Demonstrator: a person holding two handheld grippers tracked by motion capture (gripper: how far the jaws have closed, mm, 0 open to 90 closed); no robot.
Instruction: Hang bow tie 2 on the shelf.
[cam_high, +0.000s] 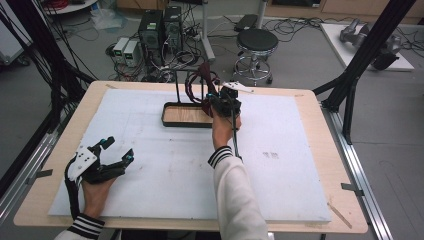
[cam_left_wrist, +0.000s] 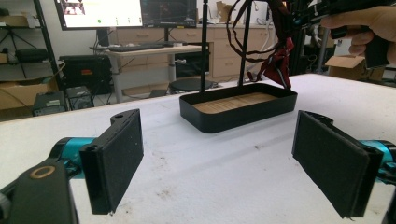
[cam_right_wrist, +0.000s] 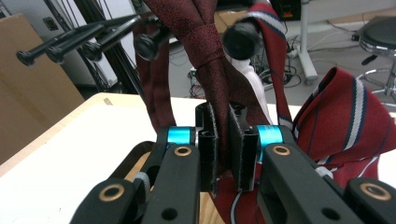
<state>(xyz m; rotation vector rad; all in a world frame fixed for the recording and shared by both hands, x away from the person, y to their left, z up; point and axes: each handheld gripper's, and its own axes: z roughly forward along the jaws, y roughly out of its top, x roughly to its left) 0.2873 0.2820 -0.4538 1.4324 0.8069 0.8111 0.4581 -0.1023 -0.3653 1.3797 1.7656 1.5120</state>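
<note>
The tray (cam_high: 186, 116) sits mid-table on the mat (cam_high: 150, 165), a tie (cam_high: 200, 82) hanging behind it.

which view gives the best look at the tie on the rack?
Right gripper view: the dark red tie hangs close up, pinched between the right gripper jaws. The left gripper view shows it small, draped above the black tray. In the high view it is tiny behind the hand.

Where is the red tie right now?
The red tie hangs from the rack pegs above the black tray at the table's far middle, pinched in the right claw. The high view shows it just right of the tray's posts.
</note>
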